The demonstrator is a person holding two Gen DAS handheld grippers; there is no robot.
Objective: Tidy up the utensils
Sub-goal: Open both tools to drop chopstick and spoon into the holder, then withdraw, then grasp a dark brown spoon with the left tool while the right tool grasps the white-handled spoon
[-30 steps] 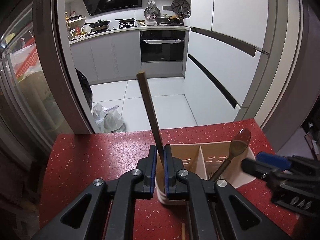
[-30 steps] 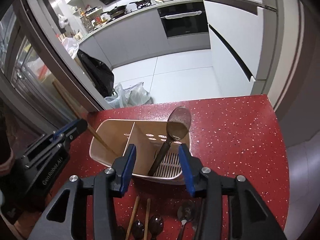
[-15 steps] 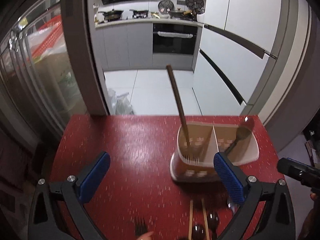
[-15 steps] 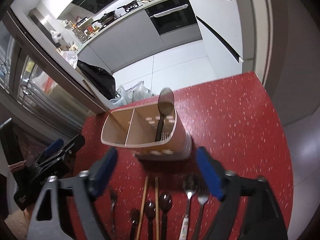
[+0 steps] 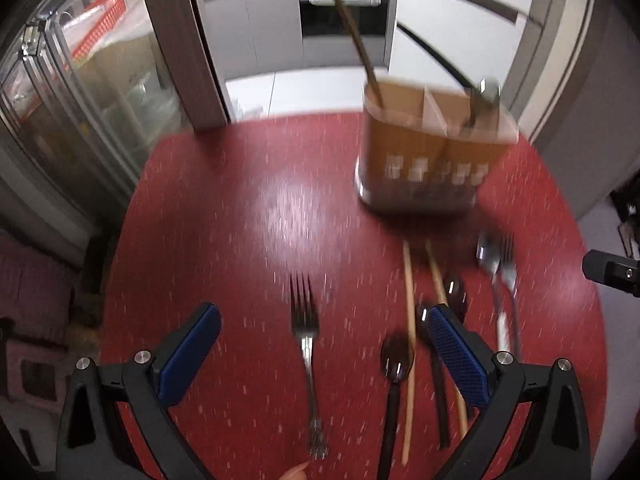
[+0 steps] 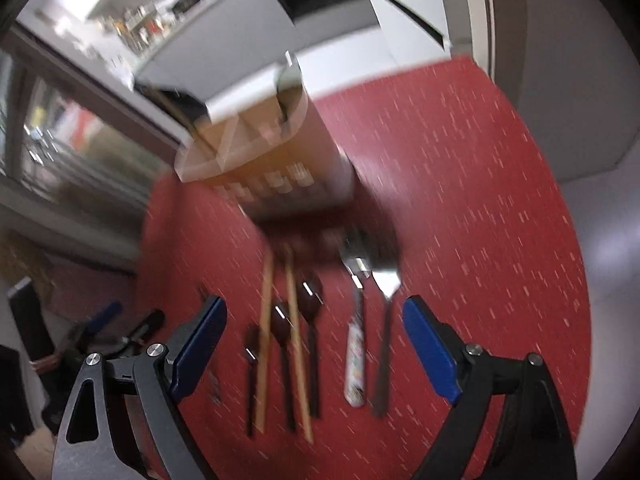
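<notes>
Utensils (image 5: 408,344) loose before holder (image 5: 432,168), fork (image 5: 306,332) apart leftward.

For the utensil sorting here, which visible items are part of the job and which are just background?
Part of the job:
- utensil caddy, holding a chopstick and a spoon
- fork
- loose chopsticks
- dark spoons
- patterned-handle spoon
- steel fork

Background:
- oven
- white cabinets
- red basket
</notes>
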